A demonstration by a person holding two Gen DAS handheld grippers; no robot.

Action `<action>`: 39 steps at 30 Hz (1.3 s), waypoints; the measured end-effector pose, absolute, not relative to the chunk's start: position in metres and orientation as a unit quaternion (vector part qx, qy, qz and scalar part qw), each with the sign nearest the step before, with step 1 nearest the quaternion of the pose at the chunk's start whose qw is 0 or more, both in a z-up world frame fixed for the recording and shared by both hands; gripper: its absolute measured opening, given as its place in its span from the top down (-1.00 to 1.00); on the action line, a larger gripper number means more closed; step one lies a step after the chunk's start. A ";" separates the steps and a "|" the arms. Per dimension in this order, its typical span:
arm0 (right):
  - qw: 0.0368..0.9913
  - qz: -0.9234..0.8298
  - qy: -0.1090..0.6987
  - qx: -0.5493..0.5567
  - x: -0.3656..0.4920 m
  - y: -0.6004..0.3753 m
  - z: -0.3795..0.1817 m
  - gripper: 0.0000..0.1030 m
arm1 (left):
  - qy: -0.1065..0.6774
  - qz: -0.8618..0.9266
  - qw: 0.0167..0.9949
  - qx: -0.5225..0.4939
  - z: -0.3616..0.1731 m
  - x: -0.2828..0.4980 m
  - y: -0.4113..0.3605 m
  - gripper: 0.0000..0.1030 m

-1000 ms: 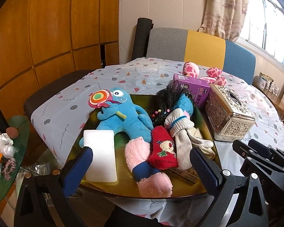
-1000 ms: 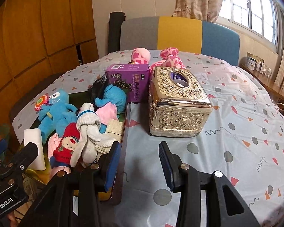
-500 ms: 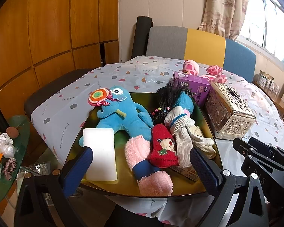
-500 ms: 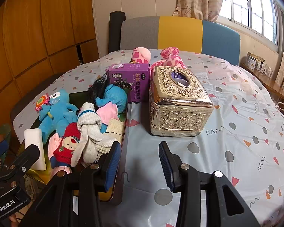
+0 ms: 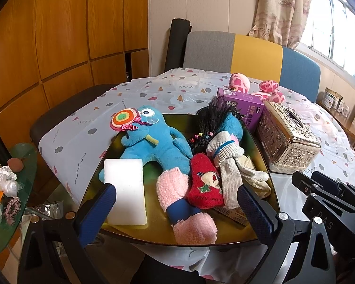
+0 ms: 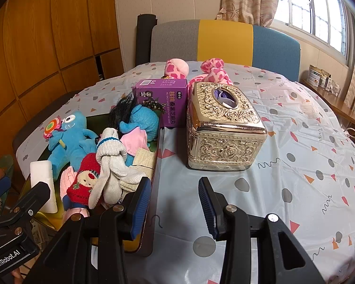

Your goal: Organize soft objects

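A dark olive tray (image 5: 151, 179) at the table's near left edge holds a blue plush figure (image 5: 153, 142), a white foam block (image 5: 125, 189), a pink sock (image 5: 177, 198), a red sock (image 5: 206, 182), pale knitted socks (image 5: 227, 163) and a black-haired blue doll (image 5: 224, 123). My left gripper (image 5: 176, 213) hangs open and wide just before the tray's near rim, holding nothing. To the right of the tray, my right gripper (image 6: 175, 203) stands open over the tablecloth, its left finger above the tray rim (image 6: 156, 161). A pink spotted plush (image 6: 213, 71) lies at the back.
A purple box (image 6: 163, 99) and an ornate silver tissue box (image 6: 222, 127) stand right of the tray. The patterned tablecloth (image 6: 307, 153) stretches to the right. A grey, yellow and blue chair (image 6: 224, 40) is behind the table. A cluttered glass side table (image 5: 4, 184) sits low left.
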State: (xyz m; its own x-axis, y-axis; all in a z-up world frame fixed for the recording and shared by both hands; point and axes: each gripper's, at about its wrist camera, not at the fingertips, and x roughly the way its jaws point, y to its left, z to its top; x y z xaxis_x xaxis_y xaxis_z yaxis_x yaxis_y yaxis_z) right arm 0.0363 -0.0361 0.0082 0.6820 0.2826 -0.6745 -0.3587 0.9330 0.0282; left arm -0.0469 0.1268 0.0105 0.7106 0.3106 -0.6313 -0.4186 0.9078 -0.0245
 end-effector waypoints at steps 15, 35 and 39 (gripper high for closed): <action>0.915 0.175 0.359 -0.053 0.036 -0.037 0.008 0.18 | 0.326 0.199 0.921 -0.083 0.011 -0.048 0.128 -0.99; 0.914 0.173 0.362 -0.051 0.036 -0.037 0.005 0.18 | 0.327 0.197 0.921 -0.079 0.010 -0.049 0.128 -0.99; 0.914 0.172 0.366 -0.048 0.037 -0.038 0.003 0.18 | 0.320 0.200 0.923 -0.077 0.010 -0.051 0.128 -0.88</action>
